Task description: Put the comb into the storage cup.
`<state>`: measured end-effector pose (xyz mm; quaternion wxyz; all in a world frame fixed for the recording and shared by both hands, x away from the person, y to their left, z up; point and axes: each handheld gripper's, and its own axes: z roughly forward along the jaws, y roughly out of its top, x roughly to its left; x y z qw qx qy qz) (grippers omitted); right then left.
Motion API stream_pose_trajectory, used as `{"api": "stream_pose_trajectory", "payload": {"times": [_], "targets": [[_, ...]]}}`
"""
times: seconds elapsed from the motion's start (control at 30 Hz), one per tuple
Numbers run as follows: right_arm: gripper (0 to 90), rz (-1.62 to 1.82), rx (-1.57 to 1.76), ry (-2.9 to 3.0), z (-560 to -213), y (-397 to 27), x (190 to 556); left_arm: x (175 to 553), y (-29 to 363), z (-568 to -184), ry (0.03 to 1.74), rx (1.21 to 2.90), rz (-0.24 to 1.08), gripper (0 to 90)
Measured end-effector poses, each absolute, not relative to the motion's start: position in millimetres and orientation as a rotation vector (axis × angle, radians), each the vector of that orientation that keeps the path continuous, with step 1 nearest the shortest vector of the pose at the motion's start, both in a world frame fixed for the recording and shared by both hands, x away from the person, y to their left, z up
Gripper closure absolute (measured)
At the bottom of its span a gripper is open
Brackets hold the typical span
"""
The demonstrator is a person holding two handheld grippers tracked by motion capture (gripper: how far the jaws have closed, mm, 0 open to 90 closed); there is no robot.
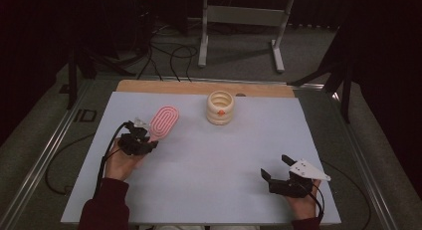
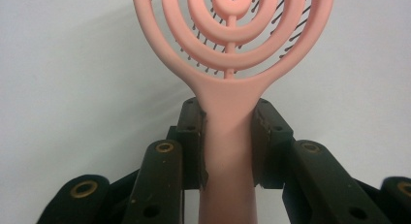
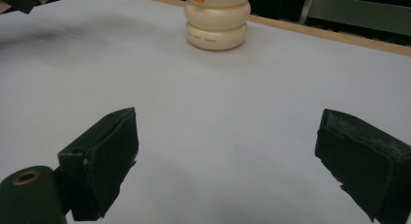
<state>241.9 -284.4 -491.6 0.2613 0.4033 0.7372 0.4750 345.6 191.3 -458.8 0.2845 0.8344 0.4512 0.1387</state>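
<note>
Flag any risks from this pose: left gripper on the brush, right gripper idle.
1. The left gripper clamps only the narrow handle of the pink brush, with the whole head cantilevered beyond it; a quick swing could let the brush pivot or slip.
2. The cream ringed holder stands unsupported, while the right gripper hangs open well away from it; a bump could topple it.

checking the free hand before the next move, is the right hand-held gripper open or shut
Open. The right hand-held gripper has its two black jaws spread wide with bare white table between them, nothing held.
</note>
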Motion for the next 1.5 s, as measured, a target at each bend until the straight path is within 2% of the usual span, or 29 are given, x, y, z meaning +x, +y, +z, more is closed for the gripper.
{"api": "stream_pose_trajectory", "payload": {"times": [0.87,1.5], "targets": [[7.6,1.288,1.092,2.008,-489,-276,244,321,165,-430,1.007,2.185,0.422,69.8],[7.4,1.314,1.111,2.107,-469,-252,266,318,153,-429,0.973,2.147,0.463,69.8]]}}
